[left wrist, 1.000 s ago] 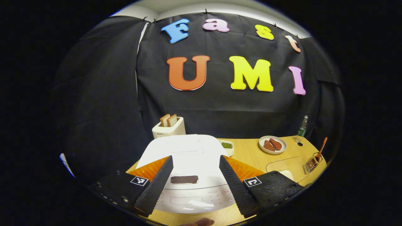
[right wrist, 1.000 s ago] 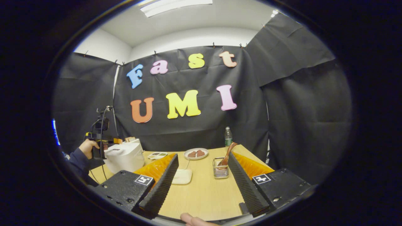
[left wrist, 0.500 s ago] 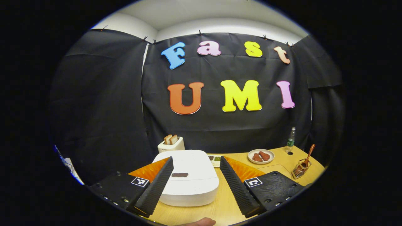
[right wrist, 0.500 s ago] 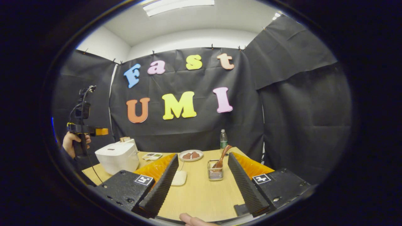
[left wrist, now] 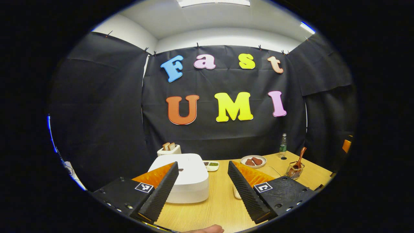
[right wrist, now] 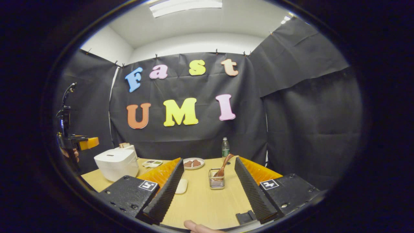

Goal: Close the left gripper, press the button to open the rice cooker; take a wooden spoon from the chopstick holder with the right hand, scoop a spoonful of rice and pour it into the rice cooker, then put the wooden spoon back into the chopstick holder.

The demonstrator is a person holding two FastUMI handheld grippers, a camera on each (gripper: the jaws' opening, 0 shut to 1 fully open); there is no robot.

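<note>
On table: one rice cooker [left wrist: 184,176], one wooden spoon [right wrist: 223,163].

Right gripper [right wrist: 207,189] with jaws spread above the wooden table [right wrist: 207,204]; wooden spoon [right wrist: 222,165] leaning in the chopstick holder [right wrist: 216,183] between them; closed rice cooker [right wrist: 116,163] far left.

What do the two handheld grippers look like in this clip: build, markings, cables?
Both the left gripper and the right gripper have two wedge-shaped fingers with ribbed inner faces, orange side panels, and black base plates with screws, each bearing a small square black-and-white marker. In the right gripper view, the left gripper shows a black upright mount, an orange block and a thin dark cable.
</note>
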